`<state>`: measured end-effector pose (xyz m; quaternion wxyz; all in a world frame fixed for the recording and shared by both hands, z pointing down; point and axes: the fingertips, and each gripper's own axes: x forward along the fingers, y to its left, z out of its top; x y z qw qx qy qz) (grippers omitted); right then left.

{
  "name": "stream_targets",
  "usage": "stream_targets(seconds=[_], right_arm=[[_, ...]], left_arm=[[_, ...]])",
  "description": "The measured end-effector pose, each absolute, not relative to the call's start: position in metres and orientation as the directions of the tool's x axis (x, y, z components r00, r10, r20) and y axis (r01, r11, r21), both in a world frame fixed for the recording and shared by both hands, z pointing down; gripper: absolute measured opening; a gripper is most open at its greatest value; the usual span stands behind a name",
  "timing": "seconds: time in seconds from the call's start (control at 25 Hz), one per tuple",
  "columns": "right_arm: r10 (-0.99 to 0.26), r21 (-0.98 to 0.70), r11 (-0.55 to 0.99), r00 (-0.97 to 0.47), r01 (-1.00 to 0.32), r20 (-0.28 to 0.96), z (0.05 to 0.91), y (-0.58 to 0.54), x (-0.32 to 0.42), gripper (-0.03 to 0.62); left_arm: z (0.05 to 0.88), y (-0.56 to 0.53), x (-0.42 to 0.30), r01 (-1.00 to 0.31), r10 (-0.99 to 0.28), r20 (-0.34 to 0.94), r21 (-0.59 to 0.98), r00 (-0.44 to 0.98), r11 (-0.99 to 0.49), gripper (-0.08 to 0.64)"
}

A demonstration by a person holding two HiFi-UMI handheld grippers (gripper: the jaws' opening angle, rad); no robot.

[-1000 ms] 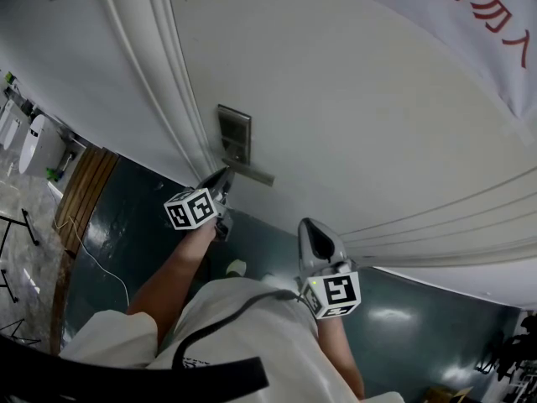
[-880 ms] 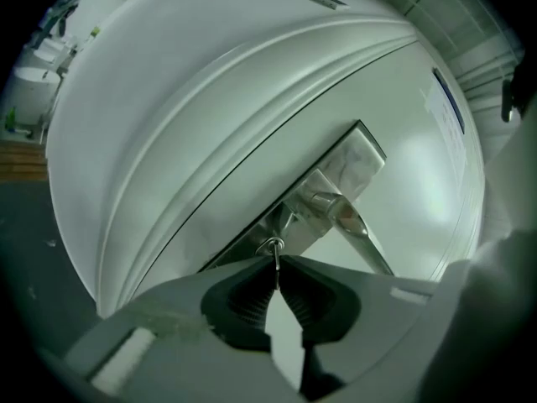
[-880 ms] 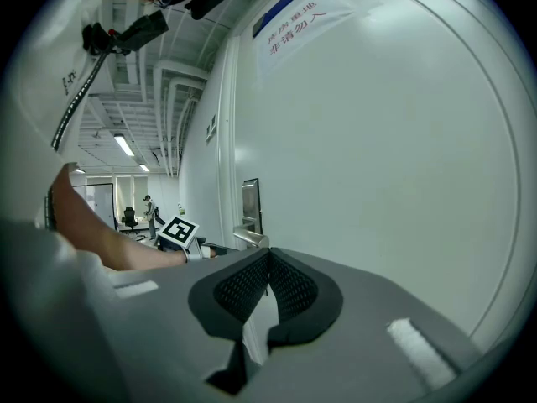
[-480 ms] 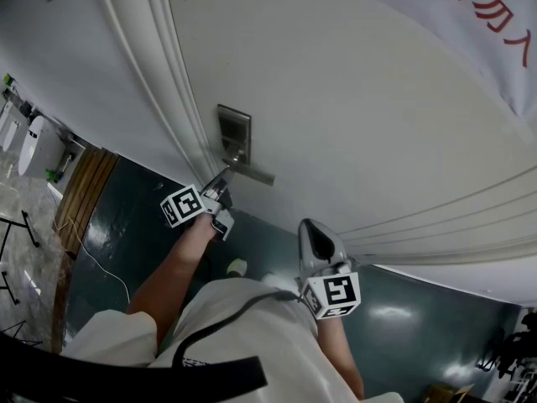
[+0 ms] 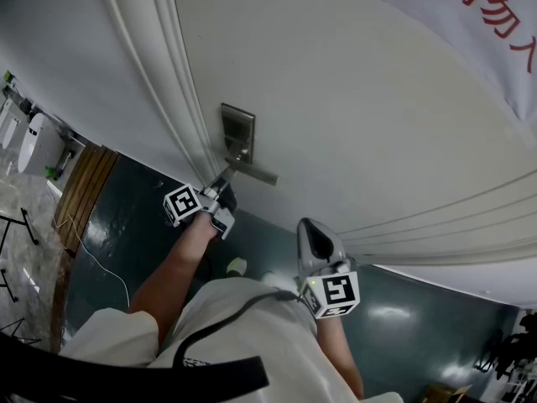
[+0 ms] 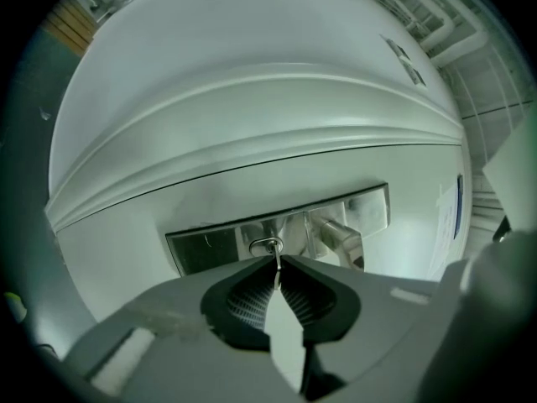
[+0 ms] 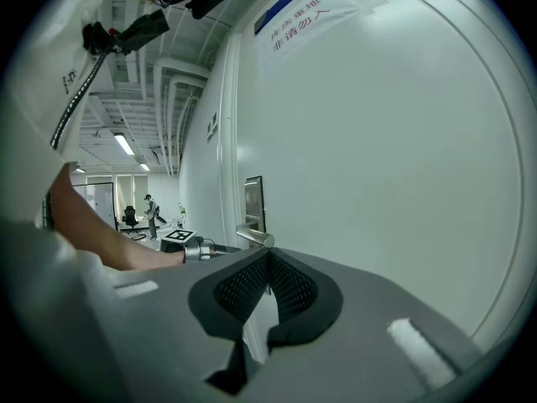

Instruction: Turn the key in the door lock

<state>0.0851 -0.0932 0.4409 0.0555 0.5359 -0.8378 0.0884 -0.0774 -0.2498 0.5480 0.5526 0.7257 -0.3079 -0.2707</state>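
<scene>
The white door (image 5: 352, 99) carries a metal lock plate (image 5: 237, 131) with a lever handle (image 5: 254, 172). My left gripper (image 5: 223, 183) reaches up to the plate just beside the handle. In the left gripper view, the left gripper (image 6: 278, 261) is shut on a thin key (image 6: 276, 270) that sits in the round keyhole (image 6: 265, 246) of the lock plate (image 6: 210, 246), left of the handle (image 6: 340, 238). My right gripper (image 5: 310, 225) hangs lower, away from the lock. In its own view, the right gripper (image 7: 268, 253) is shut with nothing between the pads.
A sign with red characters (image 5: 495, 15) hangs on the door at upper right. Door frame mouldings (image 5: 159, 74) run left of the lock. Below are dark green floor (image 5: 126, 217), a wooden strip (image 5: 84, 187) and a loose cable (image 5: 94, 263). A person (image 7: 151, 212) stands far off in the room.
My left gripper has rolled about its own axis at the lock, its marker cube turning, with the key held. The right gripper has kept still.
</scene>
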Motion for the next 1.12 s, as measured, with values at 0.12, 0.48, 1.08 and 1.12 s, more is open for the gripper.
stream_targets(seconds=[0.12,0.48,1.08,1.12], right_arm=[[-0.882,-0.087,0.422,-0.431,-0.903,0.19,0.444,-0.093,0.083,0.008],[-0.874,-0.085,0.433,-0.441,-0.897,0.204,0.447,-0.093,0.079,0.008],[-0.864,-0.091,0.459,-0.468,-0.884,0.186,0.445,-0.096,0.074,0.008],[-0.865,-0.091,0.46,-0.469,-0.883,0.179,0.444,-0.097,0.075,0.008]], left_arm=[[0.543,-0.25,-0.076,-0.103,-0.735,-0.092,0.971,0.672,-0.215,0.033],[0.543,-0.249,-0.076,0.022,-0.736,-0.147,0.984,0.661,-0.176,0.041],[0.542,-0.247,-0.073,-0.266,-0.707,0.0,0.927,0.707,-0.265,0.244],[0.542,-0.245,-0.076,-0.32,-0.709,0.032,0.906,0.705,-0.276,0.244]])
